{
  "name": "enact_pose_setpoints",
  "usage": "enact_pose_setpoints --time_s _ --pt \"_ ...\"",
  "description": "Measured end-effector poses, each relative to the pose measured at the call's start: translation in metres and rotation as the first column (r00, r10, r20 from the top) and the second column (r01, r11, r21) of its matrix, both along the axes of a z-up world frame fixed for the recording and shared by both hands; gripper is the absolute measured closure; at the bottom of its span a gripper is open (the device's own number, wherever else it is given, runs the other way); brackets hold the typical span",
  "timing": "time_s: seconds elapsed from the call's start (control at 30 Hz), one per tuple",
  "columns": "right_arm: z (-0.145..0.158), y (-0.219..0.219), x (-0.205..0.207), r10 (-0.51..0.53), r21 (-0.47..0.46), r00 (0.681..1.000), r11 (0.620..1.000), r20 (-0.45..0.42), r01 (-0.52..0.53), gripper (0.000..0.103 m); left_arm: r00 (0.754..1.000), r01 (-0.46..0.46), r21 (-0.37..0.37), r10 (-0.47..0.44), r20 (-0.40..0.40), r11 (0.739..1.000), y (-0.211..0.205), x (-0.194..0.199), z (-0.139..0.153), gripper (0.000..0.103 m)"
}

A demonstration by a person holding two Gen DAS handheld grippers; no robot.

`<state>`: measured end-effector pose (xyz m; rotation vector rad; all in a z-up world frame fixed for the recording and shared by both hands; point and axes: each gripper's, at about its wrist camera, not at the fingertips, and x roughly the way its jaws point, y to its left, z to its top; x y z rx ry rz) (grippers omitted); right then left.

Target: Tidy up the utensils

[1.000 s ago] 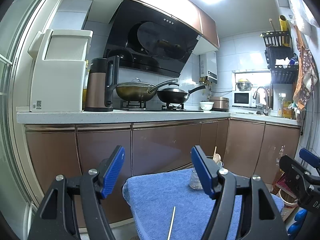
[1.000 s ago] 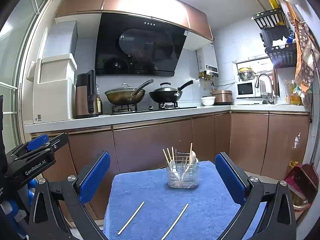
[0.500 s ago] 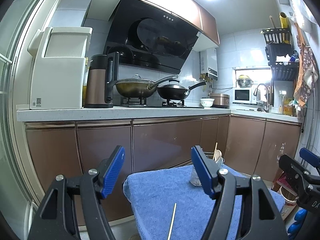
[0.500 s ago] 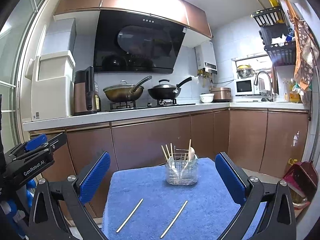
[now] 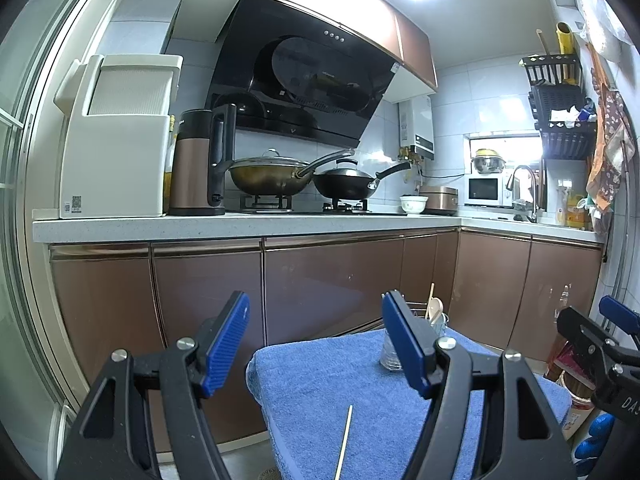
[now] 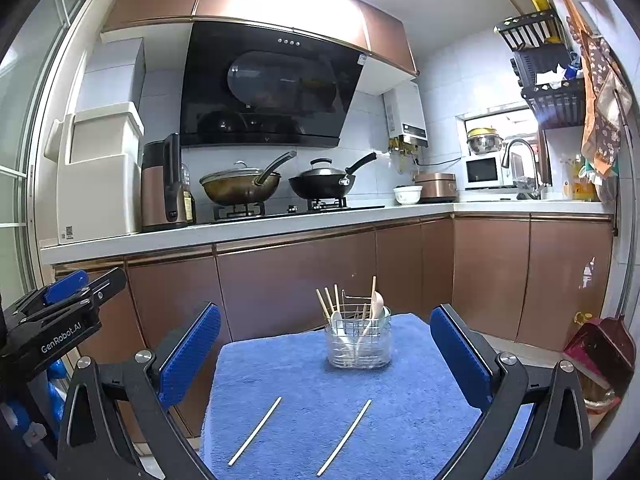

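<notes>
A clear utensil holder (image 6: 357, 340) with a wire insert stands at the far side of a blue towel (image 6: 304, 384); it holds several chopsticks and pale spoons. Two loose pale chopsticks lie on the towel near me, one left (image 6: 255, 430) and one right (image 6: 345, 437). My right gripper (image 6: 326, 354) is open and empty above the towel's near part. My left gripper (image 5: 316, 346) is open and empty, left of the towel; one chopstick (image 5: 345, 440) shows below it, and the holder (image 5: 390, 354) is partly hidden behind its right finger.
Brown kitchen cabinets (image 6: 280, 280) and a white counter (image 6: 240, 228) with two woks, a kettle and a white appliance stand behind the towel. A red dustpan (image 6: 600, 344) and a bin are on the floor at the right.
Both grippers have dipped and drifted slightly, so the scene sits a little higher in both views. Both stay open and empty. The chopsticks and holder have not moved.
</notes>
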<state>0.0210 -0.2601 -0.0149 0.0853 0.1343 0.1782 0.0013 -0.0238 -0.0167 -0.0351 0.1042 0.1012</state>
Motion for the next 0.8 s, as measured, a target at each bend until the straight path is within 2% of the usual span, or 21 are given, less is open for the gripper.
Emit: enact_pose_setpoints --time_s 0.3,0.43,0.53,0.6,0.7,0.8 --pt "-0.008 -0.001 0.008 0.01 -0.006 1.0 1.0 -0.025 -0.01 0.0 1.0 0.009 0.005 -0.009 0.002 1.0 -0.001 0.007 -0.006 0.036" --pt "-0.01 -0.004 0.019 0.045 0.016 0.997 0.999 -0.056 -0.044 0.0 0.999 0.01 0.022 -0.009 -0.031 1.0 0.0 0.02 -0.008 0.036" --pt "-0.013 -0.006 0.031 0.052 0.016 0.995 0.999 -0.087 -0.051 0.0 0.996 0.032 -0.007 -0.033 -0.082 0.999 0.006 0.036 -0.012 0.036" --pt "-0.018 -0.008 0.04 0.06 0.029 0.991 0.998 -0.12 -0.057 0.0 0.987 0.072 -0.044 -0.078 -0.144 0.996 0.012 0.052 -0.02 0.036" --pt "-0.033 -0.01 0.059 0.069 0.049 0.976 0.997 -0.205 -0.06 0.0 0.945 0.152 -0.124 -0.182 -0.274 0.98 0.019 0.086 -0.04 0.036" --pt "-0.055 -0.013 0.086 0.079 0.068 0.944 0.996 -0.32 -0.06 0.0 0.875 0.208 -0.206 -0.276 -0.399 0.956 0.024 0.124 -0.068 0.036"
